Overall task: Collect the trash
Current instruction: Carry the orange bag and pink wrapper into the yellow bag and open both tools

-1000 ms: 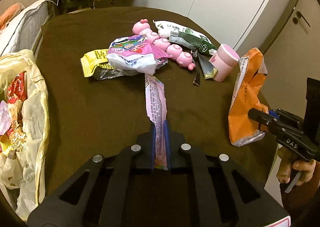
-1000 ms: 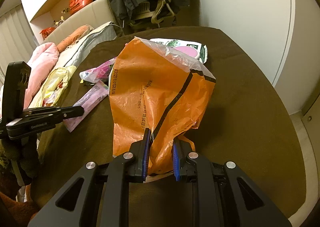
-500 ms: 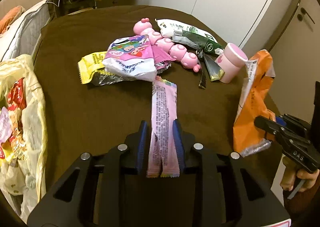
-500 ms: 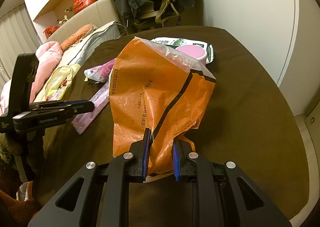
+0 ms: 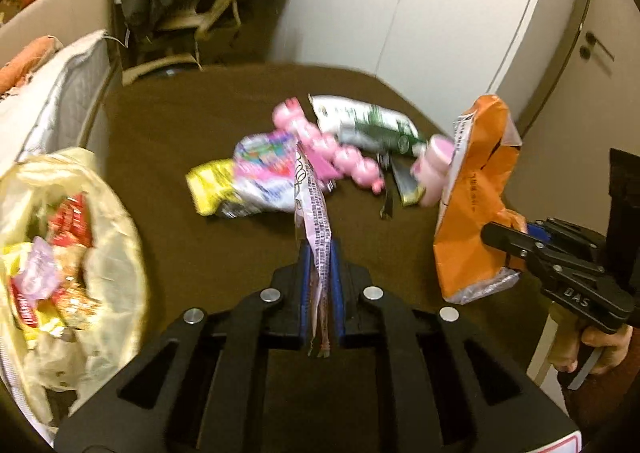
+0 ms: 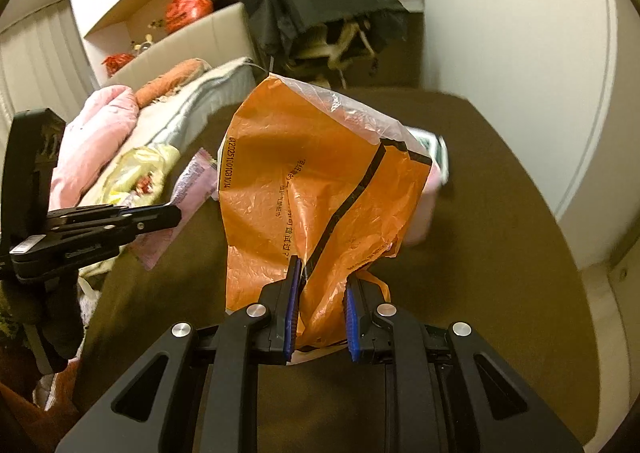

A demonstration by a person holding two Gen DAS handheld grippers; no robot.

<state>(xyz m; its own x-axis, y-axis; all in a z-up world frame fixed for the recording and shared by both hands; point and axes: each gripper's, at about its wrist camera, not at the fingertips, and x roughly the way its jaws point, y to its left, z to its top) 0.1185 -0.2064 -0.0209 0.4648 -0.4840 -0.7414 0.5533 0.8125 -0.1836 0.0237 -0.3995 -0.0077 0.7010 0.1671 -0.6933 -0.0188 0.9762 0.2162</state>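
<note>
My left gripper (image 5: 320,249) is closing its jaws on a long pink wrapper (image 5: 316,209), whose lower end sits pinched between the blue pads while the rest stands up off the brown table (image 5: 180,125). My right gripper (image 6: 320,273) is shut on the crumpled bottom of an orange plastic bag (image 6: 304,173), held upright above the table. The left wrist view shows that orange bag (image 5: 468,205) and the right gripper (image 5: 504,237) at the right. In the right wrist view the left gripper (image 6: 172,215) and the pink wrapper (image 6: 192,189) are at the left.
A pale yellow trash bag (image 5: 100,213) full of wrappers lies open at the table's left edge. Mid-table lie a yellow wrapper (image 5: 208,181), a colourful packet (image 5: 268,169), a pink caterpillar toy (image 5: 340,153), a green-and-white packet (image 5: 360,121) and a pink cup (image 5: 434,165). A bed stands to the left.
The left jaws opened around the pink wrapper, then closed on it again, and it now hangs raised off the table. The right gripper has risen with the orange bag.
</note>
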